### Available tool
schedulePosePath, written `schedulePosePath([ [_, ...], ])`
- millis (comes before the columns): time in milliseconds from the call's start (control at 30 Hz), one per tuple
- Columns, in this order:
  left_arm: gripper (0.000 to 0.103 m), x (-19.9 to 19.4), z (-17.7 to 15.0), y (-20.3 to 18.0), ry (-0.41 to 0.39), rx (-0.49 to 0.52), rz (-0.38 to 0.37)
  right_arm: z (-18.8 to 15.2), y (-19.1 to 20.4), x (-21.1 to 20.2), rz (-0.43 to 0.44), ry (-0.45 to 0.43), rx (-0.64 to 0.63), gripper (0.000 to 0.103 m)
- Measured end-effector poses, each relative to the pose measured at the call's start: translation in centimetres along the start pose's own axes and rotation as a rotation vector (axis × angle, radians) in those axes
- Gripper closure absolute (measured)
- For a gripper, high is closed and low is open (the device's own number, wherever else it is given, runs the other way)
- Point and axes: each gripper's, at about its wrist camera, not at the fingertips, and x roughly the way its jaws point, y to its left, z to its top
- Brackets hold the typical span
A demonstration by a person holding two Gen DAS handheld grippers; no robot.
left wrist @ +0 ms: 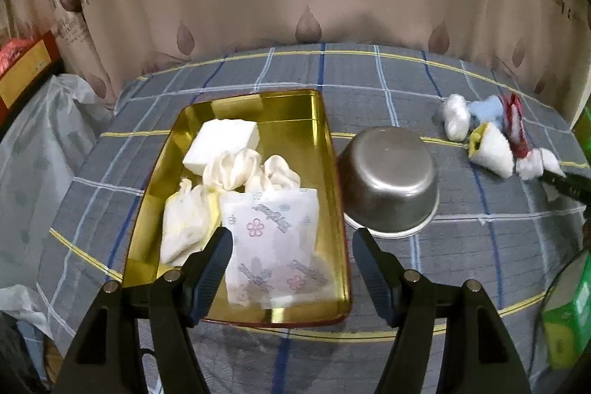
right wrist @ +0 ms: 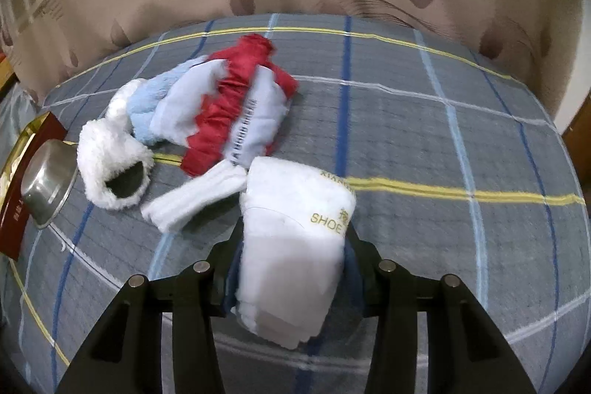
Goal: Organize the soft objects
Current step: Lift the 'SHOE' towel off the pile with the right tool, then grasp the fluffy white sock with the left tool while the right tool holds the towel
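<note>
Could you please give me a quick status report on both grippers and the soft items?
Left gripper open, empty, over gold tray. Right gripper shut on white shoe cloth. Upturned steel bowl sits between tray and pile.

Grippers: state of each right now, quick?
Left gripper: open, holding nothing, above the gold tray.
Right gripper: closed on the white shoe cloth.

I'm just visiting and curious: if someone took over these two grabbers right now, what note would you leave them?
Left gripper: open, empty, above the gold tray.
Right gripper: shut on the white shoe cloth.
Done: tissue pack and other white soft items lie in the tray.
Left: fluffy slipper, red-and-blue garment, white sock on the bedcover.
</note>
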Motion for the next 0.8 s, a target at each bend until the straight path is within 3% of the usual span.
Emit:
schedulePosePath([
  [367,0.034,-1.5,1.1,-1.0,-0.033,-0.008,-0.058,-3.7,-4.1,-2.1,-0.074,-0.039,0.089,0.061],
  [800,0.034,-0.5,3.6,-10.0,-0.016,0.142,-0.208,-5.7,-5.5,-3.3,-0.119,-0.081,0.123,0.061],
])
